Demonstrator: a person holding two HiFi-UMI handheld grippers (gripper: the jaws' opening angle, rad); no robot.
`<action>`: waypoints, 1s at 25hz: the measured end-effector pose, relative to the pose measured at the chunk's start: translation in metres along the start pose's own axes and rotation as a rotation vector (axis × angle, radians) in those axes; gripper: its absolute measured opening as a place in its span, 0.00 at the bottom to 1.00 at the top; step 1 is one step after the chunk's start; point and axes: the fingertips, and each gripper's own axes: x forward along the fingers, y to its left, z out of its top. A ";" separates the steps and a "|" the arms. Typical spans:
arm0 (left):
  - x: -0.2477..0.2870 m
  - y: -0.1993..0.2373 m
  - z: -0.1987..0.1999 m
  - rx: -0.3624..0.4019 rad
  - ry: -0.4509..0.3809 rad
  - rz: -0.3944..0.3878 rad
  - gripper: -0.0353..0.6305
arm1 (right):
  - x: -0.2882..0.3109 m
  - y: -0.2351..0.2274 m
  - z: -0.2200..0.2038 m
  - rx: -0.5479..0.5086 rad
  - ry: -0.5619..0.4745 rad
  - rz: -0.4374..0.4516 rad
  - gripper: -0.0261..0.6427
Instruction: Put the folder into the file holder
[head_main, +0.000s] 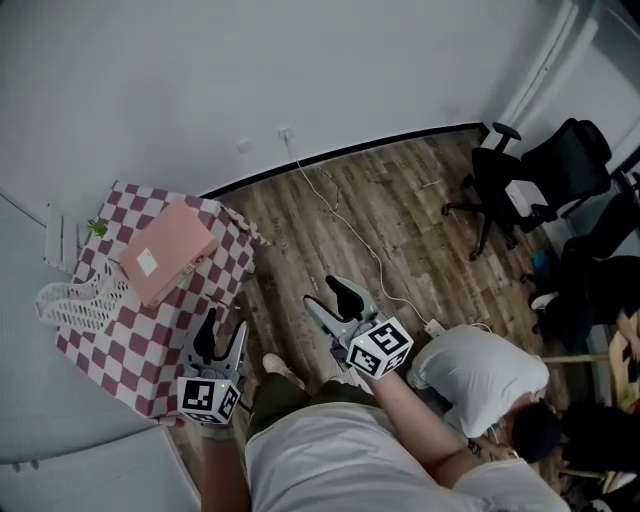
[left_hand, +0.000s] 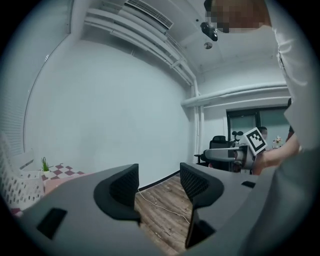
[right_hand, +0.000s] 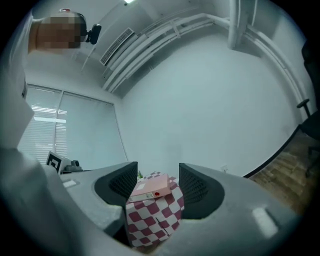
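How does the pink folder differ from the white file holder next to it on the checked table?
The folder is pink; the file holder is white. The folder is a solid slab with a pale label; the file holder has open mesh walls. The folder lies flat on the checked cloth; the file holder sits at that cloth's left edge in the head view. Both rest on that cloth, and the folder is not in the file holder.

We get soft, cool, even light, brightest at the white slatted window blinds (right_hand: 40, 135); both gripper views bend and darken toward their rims.
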 end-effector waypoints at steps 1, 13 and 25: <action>0.003 0.006 -0.003 -0.007 0.004 0.005 0.42 | 0.007 -0.003 -0.003 0.008 0.007 0.001 0.42; 0.082 0.140 -0.007 -0.087 0.017 -0.002 0.42 | 0.151 -0.046 -0.010 0.119 0.081 -0.046 0.42; 0.096 0.258 -0.018 -0.157 0.057 0.053 0.42 | 0.277 -0.050 -0.047 0.246 0.181 -0.048 0.44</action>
